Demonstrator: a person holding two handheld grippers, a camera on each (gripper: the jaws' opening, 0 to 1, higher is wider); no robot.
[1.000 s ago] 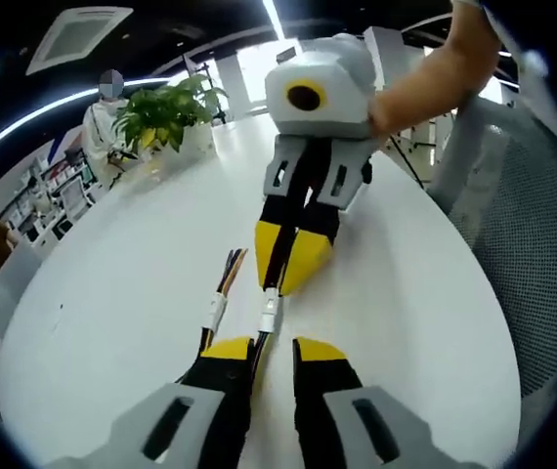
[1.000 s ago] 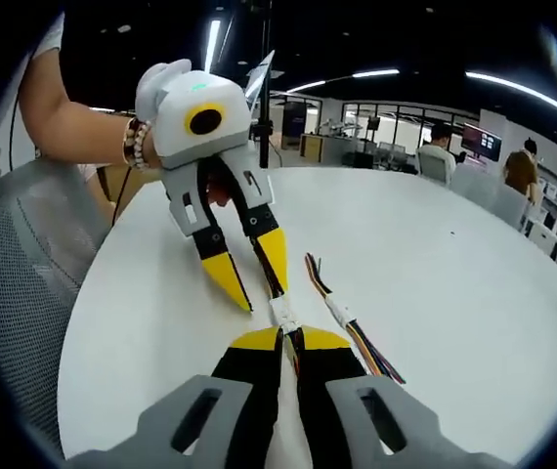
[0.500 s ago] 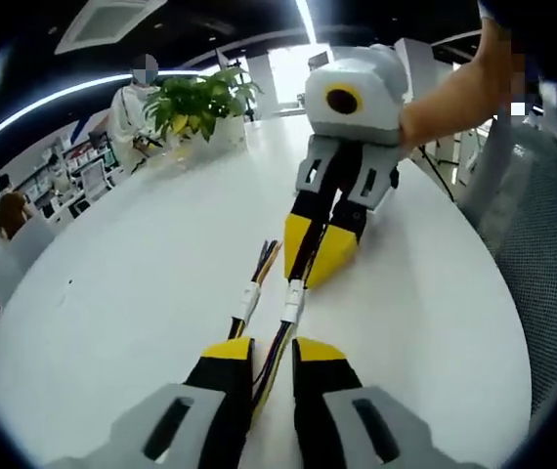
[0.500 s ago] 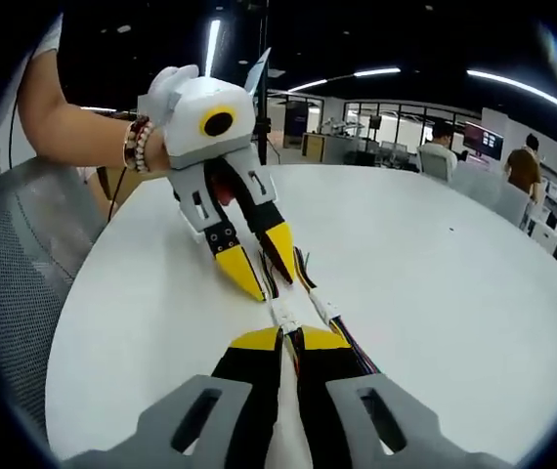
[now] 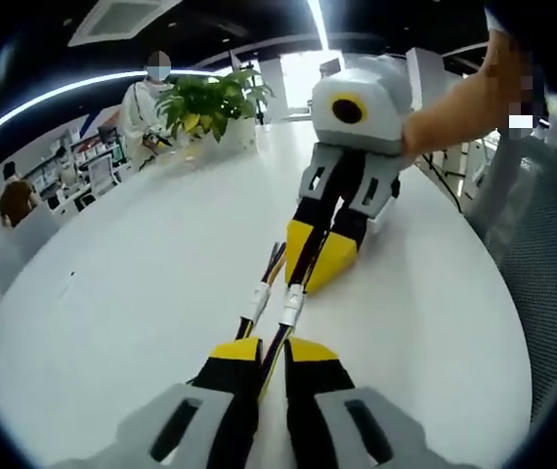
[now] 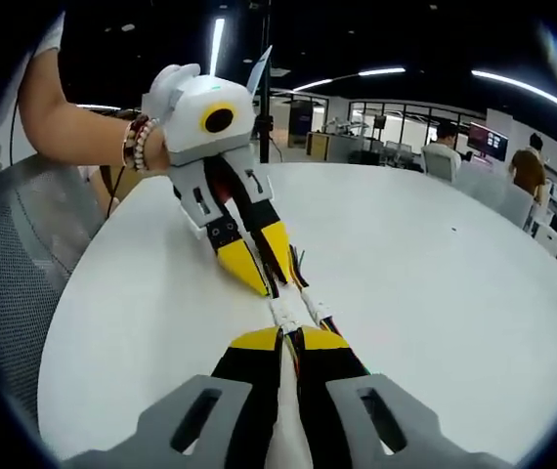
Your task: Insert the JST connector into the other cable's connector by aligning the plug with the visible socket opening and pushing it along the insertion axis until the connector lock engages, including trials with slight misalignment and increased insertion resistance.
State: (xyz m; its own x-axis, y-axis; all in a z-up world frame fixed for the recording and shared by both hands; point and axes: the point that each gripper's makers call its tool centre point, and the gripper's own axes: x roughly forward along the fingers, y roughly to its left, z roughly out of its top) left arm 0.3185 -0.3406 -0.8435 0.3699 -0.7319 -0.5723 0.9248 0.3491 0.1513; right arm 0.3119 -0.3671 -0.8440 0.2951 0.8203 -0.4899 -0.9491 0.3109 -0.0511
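At bottom center of the left gripper view, the left gripper (image 5: pixel 272 350) pinched a dark cable whose white connector (image 5: pixel 291 305) sat just beyond its tips, beside a second white connector (image 5: pixel 259 302). Opposite, the right gripper (image 5: pixel 310 262) clamped its own cable above the white table (image 5: pixel 122 293). A potted plant (image 5: pixel 210 103) stood upper left.

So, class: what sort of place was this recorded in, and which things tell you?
Probably an open-plan office or lab: a large white round table, ceiling strip lights, a potted plant and desks with monitors behind.
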